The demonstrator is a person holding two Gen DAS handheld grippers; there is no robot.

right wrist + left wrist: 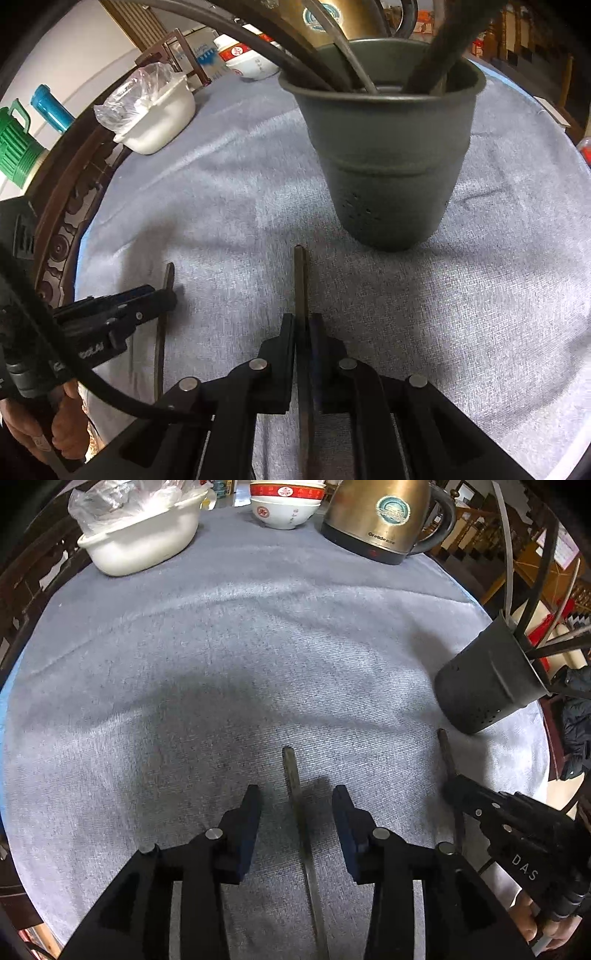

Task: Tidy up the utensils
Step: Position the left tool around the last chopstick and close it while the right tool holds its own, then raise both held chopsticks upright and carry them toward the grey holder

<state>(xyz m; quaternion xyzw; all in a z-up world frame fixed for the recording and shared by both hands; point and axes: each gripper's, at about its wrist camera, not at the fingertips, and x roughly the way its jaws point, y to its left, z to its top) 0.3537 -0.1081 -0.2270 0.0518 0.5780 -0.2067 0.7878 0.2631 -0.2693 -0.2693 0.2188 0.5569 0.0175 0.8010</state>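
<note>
- Setting: two dark chopsticks lie flat on a grey cloth [258, 635] covering the table. A dark holder cup [384, 162], already stocked with long utensils, stands in the upper centre of the right wrist view and at the right edge of the left wrist view.
- Right gripper [303, 332]: jaws pressed together on the right chopstick [300, 280], low centre of its own frame. The stick's far end points toward the base of the holder cup, just short of it. In the left wrist view this gripper enters from the lower right.
- Left gripper [297, 797]: jaws partly spread, straddling the left chopstick [295, 794] in the lower centre of its frame. The pads [253, 812] stand clear of the stick on both sides, so nothing is held.
- Risk, right side: the pinch falls well back from the far tip on a thin, smooth stick. On lifting, it may pivot or slip out between the pads.
- Risk, at the cup: the utensils leaning inside crowd the mouth. An incoming tip could catch on them or on the rim, and a push might tip the cup.
- Risk, left side: closing while off-centre could roll the chopstick away on the soft cloth, or pinch the fabric along with it.
- Bystanders: a white basin [144, 539], stacked bowls [284, 506] and a brass kettle [384, 517] sit along the top of the left wrist frame, well apart from the work.
</note>
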